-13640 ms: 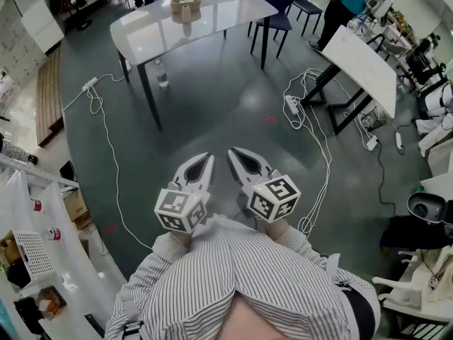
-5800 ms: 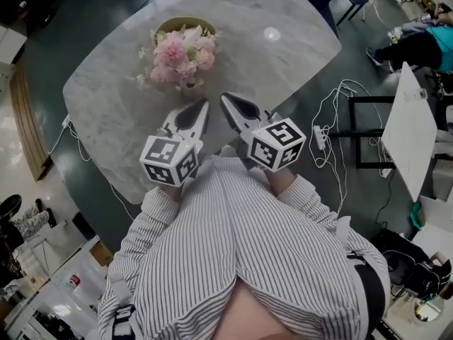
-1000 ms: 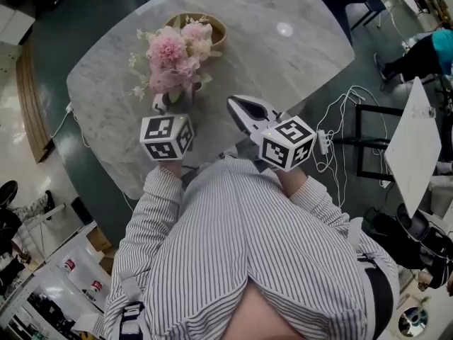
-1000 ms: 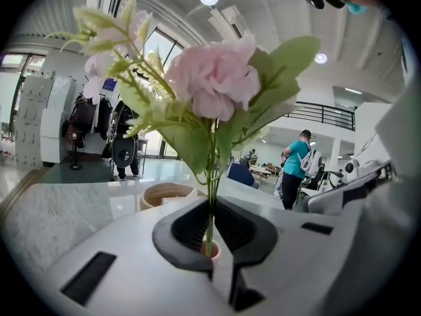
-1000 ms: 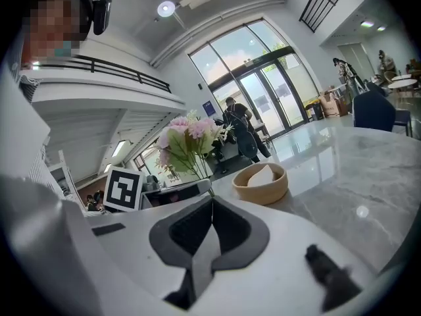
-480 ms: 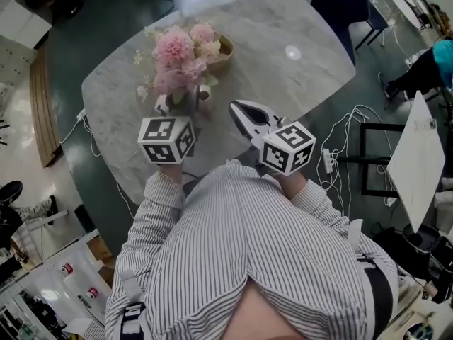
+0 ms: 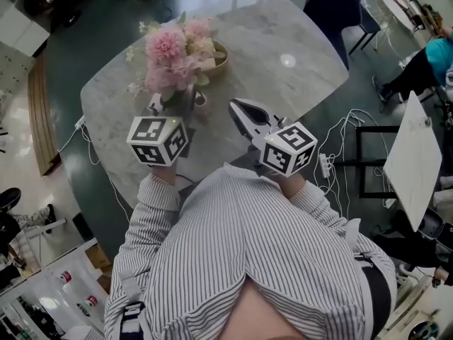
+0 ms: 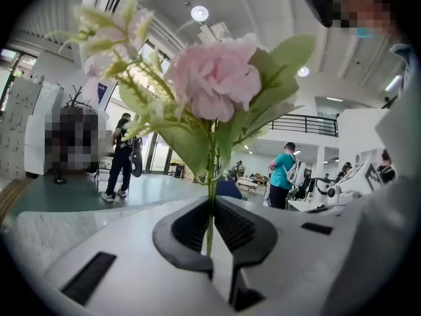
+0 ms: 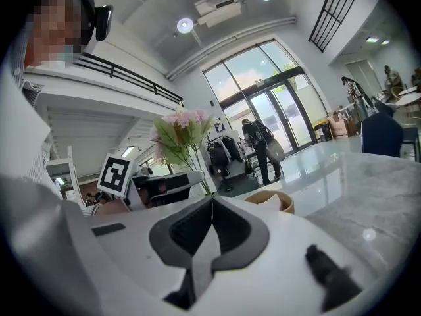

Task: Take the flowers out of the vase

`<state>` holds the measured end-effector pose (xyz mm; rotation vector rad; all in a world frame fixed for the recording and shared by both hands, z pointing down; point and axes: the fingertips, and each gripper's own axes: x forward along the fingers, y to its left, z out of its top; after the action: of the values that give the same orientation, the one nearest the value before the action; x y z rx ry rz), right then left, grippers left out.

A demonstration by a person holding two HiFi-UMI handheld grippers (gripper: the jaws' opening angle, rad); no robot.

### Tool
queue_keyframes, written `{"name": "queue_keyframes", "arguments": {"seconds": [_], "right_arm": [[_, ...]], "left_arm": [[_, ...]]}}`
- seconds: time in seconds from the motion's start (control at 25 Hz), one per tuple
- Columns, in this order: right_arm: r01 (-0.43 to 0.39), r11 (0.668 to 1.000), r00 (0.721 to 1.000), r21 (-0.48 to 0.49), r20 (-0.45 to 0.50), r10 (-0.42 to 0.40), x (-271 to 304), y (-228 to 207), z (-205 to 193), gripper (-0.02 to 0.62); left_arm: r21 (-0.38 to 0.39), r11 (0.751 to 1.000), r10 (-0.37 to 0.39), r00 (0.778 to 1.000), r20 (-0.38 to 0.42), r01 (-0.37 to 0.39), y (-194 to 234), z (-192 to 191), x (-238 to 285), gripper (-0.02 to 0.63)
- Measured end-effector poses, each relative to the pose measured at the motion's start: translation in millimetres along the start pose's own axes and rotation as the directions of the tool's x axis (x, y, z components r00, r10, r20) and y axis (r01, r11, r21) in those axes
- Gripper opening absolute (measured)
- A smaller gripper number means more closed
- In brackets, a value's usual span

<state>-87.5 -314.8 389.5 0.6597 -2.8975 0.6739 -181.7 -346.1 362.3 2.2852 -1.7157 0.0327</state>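
A bunch of pink flowers (image 7: pixel 173 48) with green leaves hangs over the marble table (image 7: pixel 283 27). My left gripper (image 7: pixel 156 106) is shut on its thin green stem (image 8: pixel 210 216), with a pink bloom (image 8: pixel 214 78) right above the jaws. The marker cube hides most of this gripper in the head view. The vase is largely hidden under the leaves; what looks like its pale rim (image 7: pixel 200 99) shows below the bunch. My right gripper (image 7: pixel 237 106) is shut and empty, to the right of the flowers (image 9: pixel 183 129), and it sees the left gripper's cube (image 9: pixel 117 174).
A wooden bowl (image 7: pixel 221 52) stands on the table behind the flowers, also visible as a bowl (image 9: pixel 271 201) in the right gripper view. A dark chair (image 7: pixel 338 9) stands at the table's far right. Cables (image 7: pixel 333 154) lie on the floor to the right. People stand in the background.
My left gripper has risen with the flower stem in it, and the bunch has come up with it. The right gripper has lifted slightly, still shut.
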Motion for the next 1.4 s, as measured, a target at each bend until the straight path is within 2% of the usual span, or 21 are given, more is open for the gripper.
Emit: {"name": "queue_keyframes", "arguments": {"seconds": [0.32,0.52,0.68,0.96,1.12,1.4], "right_arm": [[0.025,0.999,0.999,-0.023,0.034,-0.024,-4.5,2.9,12.9,0.015],[0.018,1.0,0.999,-0.024,0.045,-0.017,-3.3,7.4,20.7,0.015],[0.016,1.0,0.999,-0.023,0.031,-0.015,-7.2,8.6,17.1,0.015],[0.014,1.0,1.0,-0.015,0.004,-0.014,-4.7,10.2,7.7,0.015],[0.02,1.0,1.0,-0.001,-0.009,-0.02,-7.3,7.5,2.5,0.015],[0.026,1.0,0.999,0.009,-0.028,-0.026,-8.6,7.5,-10.6,0.015]], "left_arm": [[-0.04,0.996,-0.078,0.997,-0.022,0.077,-10.3,1.2,-5.9,0.031],[-0.118,0.983,-0.148,0.988,-0.041,0.142,-17.0,-6.4,-8.2,0.029],[-0.168,0.969,-0.189,0.982,-0.023,0.182,-25.8,-10.6,-9.4,0.029],[-0.2,0.958,-0.222,0.974,-0.055,0.207,-34.0,-26.0,-11.7,0.029],[-0.243,0.944,-0.247,0.966,-0.072,0.223,-41.1,-37.3,-12.7,0.029],[-0.274,0.937,-0.249,0.965,-0.087,0.217,-47.0,-56.0,-21.1,0.029]]}}
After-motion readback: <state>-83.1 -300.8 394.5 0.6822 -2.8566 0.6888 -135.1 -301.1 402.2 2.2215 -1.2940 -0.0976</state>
